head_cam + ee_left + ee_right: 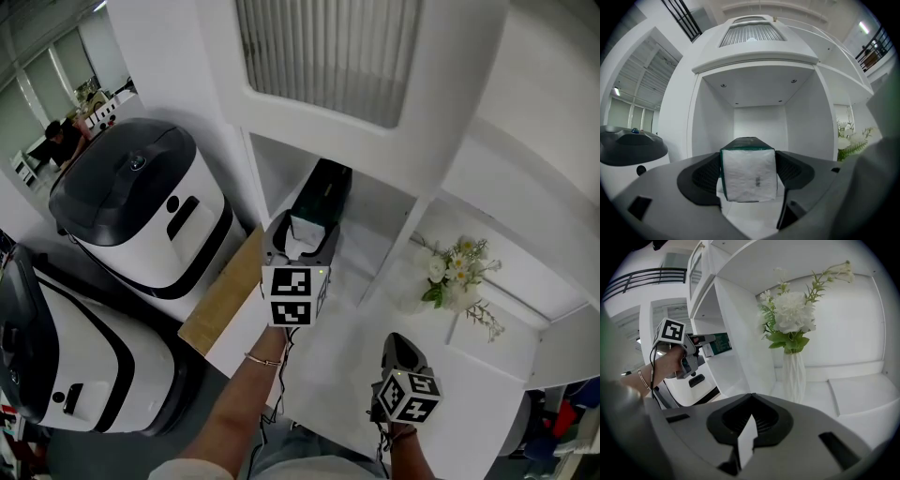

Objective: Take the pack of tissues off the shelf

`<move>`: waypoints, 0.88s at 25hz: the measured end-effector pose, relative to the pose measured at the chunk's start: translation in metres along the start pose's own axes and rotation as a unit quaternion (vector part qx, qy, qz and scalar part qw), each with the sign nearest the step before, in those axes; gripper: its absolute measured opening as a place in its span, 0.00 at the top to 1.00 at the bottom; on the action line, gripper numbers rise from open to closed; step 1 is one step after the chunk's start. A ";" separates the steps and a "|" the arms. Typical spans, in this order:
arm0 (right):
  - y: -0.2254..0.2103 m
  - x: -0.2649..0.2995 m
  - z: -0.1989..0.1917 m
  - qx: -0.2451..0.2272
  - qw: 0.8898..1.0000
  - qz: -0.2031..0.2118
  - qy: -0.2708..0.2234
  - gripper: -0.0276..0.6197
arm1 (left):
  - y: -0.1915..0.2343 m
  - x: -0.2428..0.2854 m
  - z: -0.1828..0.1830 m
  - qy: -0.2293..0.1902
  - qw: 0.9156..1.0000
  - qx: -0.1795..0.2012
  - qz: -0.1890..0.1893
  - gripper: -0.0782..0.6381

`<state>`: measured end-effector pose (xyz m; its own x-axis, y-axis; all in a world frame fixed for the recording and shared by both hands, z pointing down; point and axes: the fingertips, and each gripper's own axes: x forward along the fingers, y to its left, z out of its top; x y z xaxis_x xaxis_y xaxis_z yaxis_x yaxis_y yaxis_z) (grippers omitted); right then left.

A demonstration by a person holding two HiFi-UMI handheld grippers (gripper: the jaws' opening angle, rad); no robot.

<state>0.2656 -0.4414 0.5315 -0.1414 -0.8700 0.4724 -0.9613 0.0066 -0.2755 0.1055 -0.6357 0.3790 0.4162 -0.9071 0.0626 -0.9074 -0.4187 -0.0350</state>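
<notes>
Head view: steeply down. Gripper views: low, near, facing shelf (370,239); all share it.

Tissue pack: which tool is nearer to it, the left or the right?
Left. The left tool grips the pack by its near end, at the shelf. The right tool is apart from it, lower and to the right, shut, before the vase.

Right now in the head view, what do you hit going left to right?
First the dark-lidded white appliance, wooden board, left gripper shut on the pack of tissues, right gripper, vase of flowers.
</notes>
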 end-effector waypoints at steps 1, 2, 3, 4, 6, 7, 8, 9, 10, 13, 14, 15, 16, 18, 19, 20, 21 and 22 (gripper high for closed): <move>0.000 0.000 0.000 0.000 1.000 0.000 0.001 0.95 | 0.000 0.000 -0.001 0.000 1.000 -0.001 -0.001 0.40; -0.001 0.000 -0.001 0.000 1.000 0.000 0.002 0.95 | 0.000 0.000 -0.002 0.000 1.000 -0.002 -0.001 0.40; -0.001 0.001 -0.001 0.000 1.000 0.000 0.002 0.95 | 0.000 0.001 -0.002 0.000 1.000 -0.004 -0.002 0.40; -0.001 0.001 -0.001 -0.001 1.000 0.000 0.003 0.95 | 0.000 0.001 -0.003 0.001 1.000 -0.006 -0.002 0.40; -0.001 0.001 -0.001 -0.001 1.000 0.000 0.003 0.95 | 0.001 0.002 -0.004 0.001 1.000 -0.008 -0.001 0.40; -0.001 0.002 -0.001 -0.002 1.000 0.001 0.003 0.95 | 0.001 0.002 -0.005 0.001 1.000 -0.008 0.000 0.40; -0.002 0.002 -0.001 -0.002 1.000 0.001 0.003 0.95 | 0.001 0.003 -0.006 0.001 1.000 -0.008 0.001 0.40; -0.002 0.002 0.000 -0.002 1.000 0.001 0.003 0.95 | 0.001 0.003 -0.006 0.002 1.000 -0.007 0.003 0.40; -0.002 0.002 0.000 -0.003 1.000 0.001 0.002 0.95 | 0.001 0.003 -0.006 0.002 1.000 -0.006 0.005 0.40; -0.004 0.001 0.000 -0.002 1.000 0.000 0.002 0.95 | 0.001 0.003 -0.007 0.002 1.000 -0.005 0.006 0.40; -0.004 0.001 0.000 -0.002 1.000 0.000 0.002 0.95 | 0.001 0.003 -0.007 0.000 1.000 -0.005 0.006 0.40; -0.005 0.001 0.000 -0.001 1.000 -0.001 0.002 0.95 | 0.001 0.003 -0.007 -0.001 1.000 -0.005 0.006 0.40; -0.005 0.001 -0.001 -0.001 1.000 -0.001 0.002 0.95 | 0.001 0.003 -0.007 -0.001 1.000 -0.005 0.006 0.40; -0.006 0.001 -0.001 0.001 1.000 -0.002 0.002 0.95 | 0.001 0.003 -0.007 0.000 1.000 -0.006 0.006 0.40; -0.006 0.001 0.000 0.002 1.000 -0.002 0.001 0.95 | 0.002 0.003 -0.007 0.001 1.000 -0.006 0.007 0.40; -0.006 0.000 0.000 0.003 1.000 -0.003 0.000 0.95 | 0.002 0.003 -0.007 0.003 1.000 -0.007 0.007 0.40; -0.007 0.000 0.000 0.004 1.000 -0.004 -0.001 0.95 | 0.002 0.003 -0.007 0.004 1.000 -0.007 0.008 0.40; -0.008 -0.001 0.000 0.005 1.000 -0.005 -0.001 0.95 | 0.001 0.004 -0.007 0.004 1.000 -0.007 0.008 0.40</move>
<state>0.2732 -0.4408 0.5336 -0.1304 -0.8713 0.4731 -0.9602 -0.0079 -0.2792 0.1052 -0.6393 0.3861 0.4014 -0.9132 0.0707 -0.9146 -0.4037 -0.0219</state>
